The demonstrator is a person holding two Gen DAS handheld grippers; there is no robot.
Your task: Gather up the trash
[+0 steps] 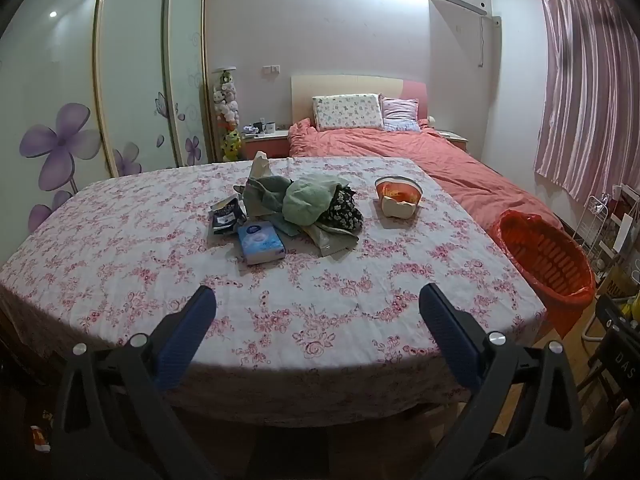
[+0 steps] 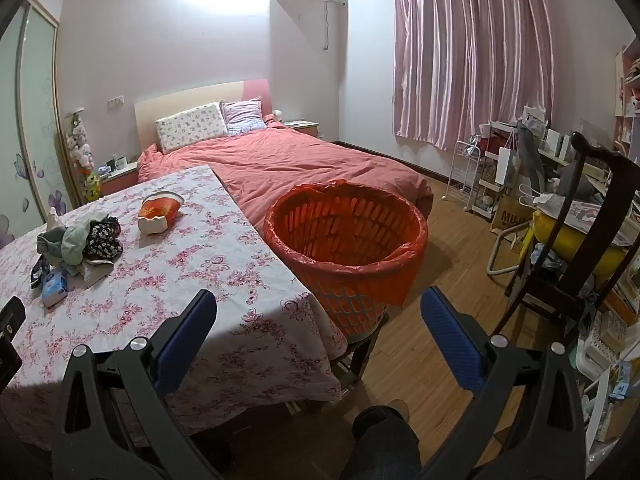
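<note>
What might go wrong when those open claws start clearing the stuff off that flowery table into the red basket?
The clothes are piled among the wrappers, so the left gripper may well grab cloth rather than trash.

The basket stands off the table's right edge, so a loosely held tissue pack could drop on the floor on the way.

The orange cup lies tipped; a clumsy grip might spill whatever is left inside.

table: clutter pile centre; paper cup right | basket: beside table's right edge

The clothes heap hides part of the flattened packet beneath it.
</note>
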